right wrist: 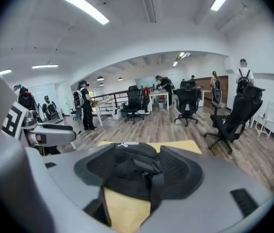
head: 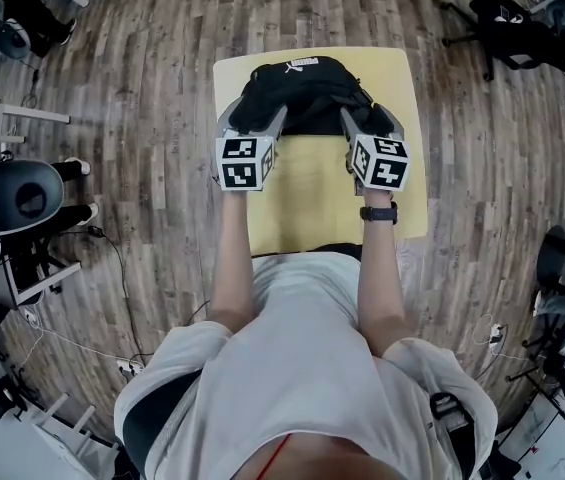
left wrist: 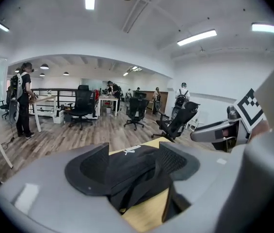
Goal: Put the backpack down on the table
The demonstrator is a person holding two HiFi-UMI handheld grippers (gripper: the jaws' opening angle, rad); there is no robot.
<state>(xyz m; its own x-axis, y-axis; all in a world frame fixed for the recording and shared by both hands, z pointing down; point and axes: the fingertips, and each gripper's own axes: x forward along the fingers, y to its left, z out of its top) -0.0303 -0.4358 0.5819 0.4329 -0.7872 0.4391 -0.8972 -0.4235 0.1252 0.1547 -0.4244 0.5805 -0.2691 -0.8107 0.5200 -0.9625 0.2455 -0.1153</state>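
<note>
A black backpack lies on the far half of the small yellow table. Both grippers hover above its near side. My left gripper is over the left part and my right gripper over the right part. In the left gripper view the jaws of the left gripper stand wide apart, with the backpack seen below between them and nothing pressed. In the right gripper view the right gripper is just as wide, and the backpack and its straps lie beneath it on the table.
Wooden floor surrounds the table. A dark office chair stands at the left and another at the far right. Beyond the table are more chairs, desks and several standing people.
</note>
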